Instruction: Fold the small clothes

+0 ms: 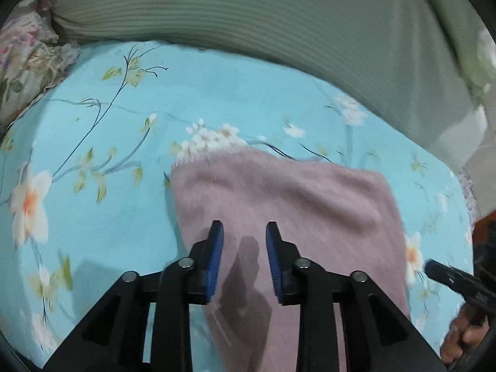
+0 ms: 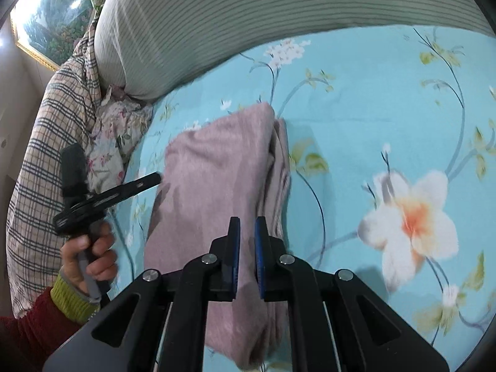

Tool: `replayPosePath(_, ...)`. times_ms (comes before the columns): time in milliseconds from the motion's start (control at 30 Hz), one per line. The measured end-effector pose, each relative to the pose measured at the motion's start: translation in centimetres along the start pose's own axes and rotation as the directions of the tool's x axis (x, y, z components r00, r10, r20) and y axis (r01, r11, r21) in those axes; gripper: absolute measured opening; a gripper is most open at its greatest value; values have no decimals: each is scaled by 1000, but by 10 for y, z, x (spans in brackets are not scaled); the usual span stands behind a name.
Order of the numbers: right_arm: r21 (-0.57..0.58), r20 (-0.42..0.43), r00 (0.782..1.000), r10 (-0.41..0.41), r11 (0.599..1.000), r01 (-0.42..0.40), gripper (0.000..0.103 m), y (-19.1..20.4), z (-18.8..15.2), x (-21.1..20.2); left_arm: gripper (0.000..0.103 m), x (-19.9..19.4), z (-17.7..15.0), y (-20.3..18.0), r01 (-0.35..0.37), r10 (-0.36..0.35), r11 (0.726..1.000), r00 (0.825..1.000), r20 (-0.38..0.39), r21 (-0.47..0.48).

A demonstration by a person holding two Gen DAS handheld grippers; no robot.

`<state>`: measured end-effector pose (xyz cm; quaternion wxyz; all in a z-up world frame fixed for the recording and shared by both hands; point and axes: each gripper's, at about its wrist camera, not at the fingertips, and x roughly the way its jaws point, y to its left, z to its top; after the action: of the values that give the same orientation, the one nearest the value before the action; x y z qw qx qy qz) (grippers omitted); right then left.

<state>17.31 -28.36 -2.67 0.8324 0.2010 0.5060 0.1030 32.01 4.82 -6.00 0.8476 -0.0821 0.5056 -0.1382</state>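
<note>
A fuzzy mauve-pink garment (image 1: 288,204) lies folded on the light blue floral bedsheet (image 1: 102,217). My left gripper (image 1: 245,232) hovers over its near part, jaws open and empty, its shadow on the cloth. In the right wrist view the same garment (image 2: 217,167) lies folded with layered edges along its right side. My right gripper (image 2: 247,228) is over its near end, jaws a narrow gap apart, holding nothing. The left gripper (image 2: 153,179) shows at the garment's left edge, held by a hand. The right gripper's tip (image 1: 434,268) shows at the right edge of the left wrist view.
A green striped pillow (image 1: 248,21) lies along the far side of the bed. A floral ruffled cloth (image 2: 117,136) and a plaid blanket (image 2: 46,155) are piled at the left. A framed landscape picture (image 2: 52,15) hangs on the wall.
</note>
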Motion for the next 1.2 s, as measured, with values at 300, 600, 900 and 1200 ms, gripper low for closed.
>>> replayPosePath(300, -6, -12, 1000, 3, 1000, -3, 37, 9, -43, -9, 29, -64, -103, -27, 161, -161, 987, 987, -10, 10)
replayPosePath(600, -65, 36, 999, 37, 997, -34, 37, 50, -26, 8, 27, -67, -156, -47, 200, -194, 977, 978, -82, 75)
replayPosePath(900, 16, 34, 996, -83, 996, 83, 32, 18, 20, 46, 27, -68, -153, -33, 196, -193, 980, 979, -61, 34)
replayPosePath(1200, 35, 91, 995, -37, 999, 34, 7, 14, 13, 30, 27, -64, -151, -29, 188, -187, 982, 981, -59, 24)
